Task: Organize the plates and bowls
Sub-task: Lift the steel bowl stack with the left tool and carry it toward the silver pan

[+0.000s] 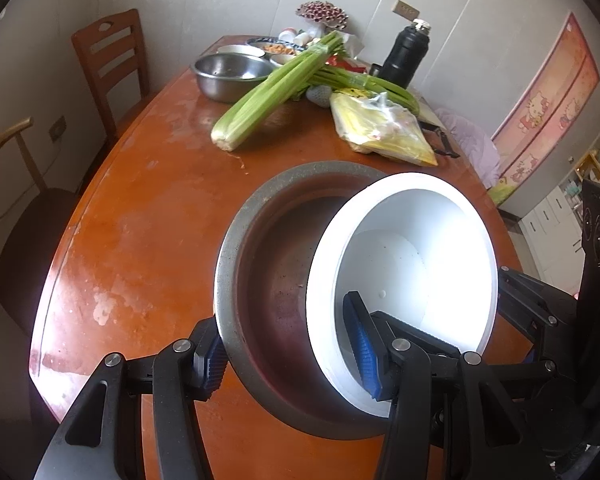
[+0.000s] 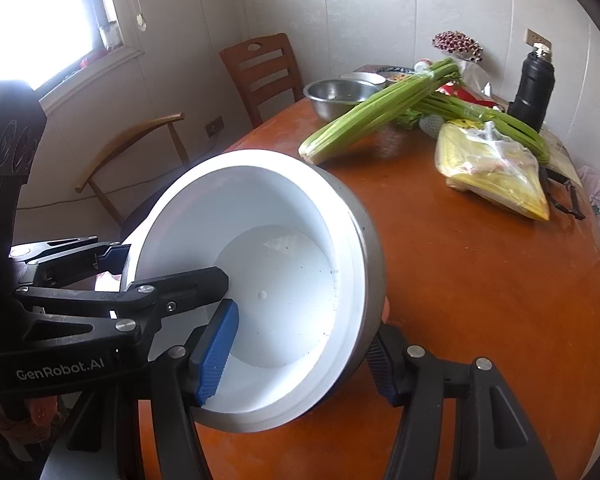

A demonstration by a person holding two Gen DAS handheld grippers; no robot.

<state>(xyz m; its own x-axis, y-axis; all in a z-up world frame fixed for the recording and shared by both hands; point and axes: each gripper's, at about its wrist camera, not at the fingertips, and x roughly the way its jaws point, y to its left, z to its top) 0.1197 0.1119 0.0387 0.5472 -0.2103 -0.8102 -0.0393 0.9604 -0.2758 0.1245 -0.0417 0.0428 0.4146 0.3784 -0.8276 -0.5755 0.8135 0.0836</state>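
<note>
My left gripper [image 1: 286, 354] is clamped across two nested rims: its outer pad sits against the outside of the steel bowl [image 1: 268, 280], its inner pad inside the white bowl [image 1: 404, 264]. Both bowls are tilted up off the orange table [image 1: 148, 216], the white one resting in the steel one's right half. My right gripper [image 2: 304, 358] grips the same pair from the other side, one blue pad inside the white bowl [image 2: 268, 280], the other against the steel wall [image 2: 370, 264]. Beyond them on the table lie celery [image 1: 276, 88], a yellow bag [image 1: 384, 128], another steel bowl [image 1: 230, 74] and a black flask [image 1: 406, 54].
</note>
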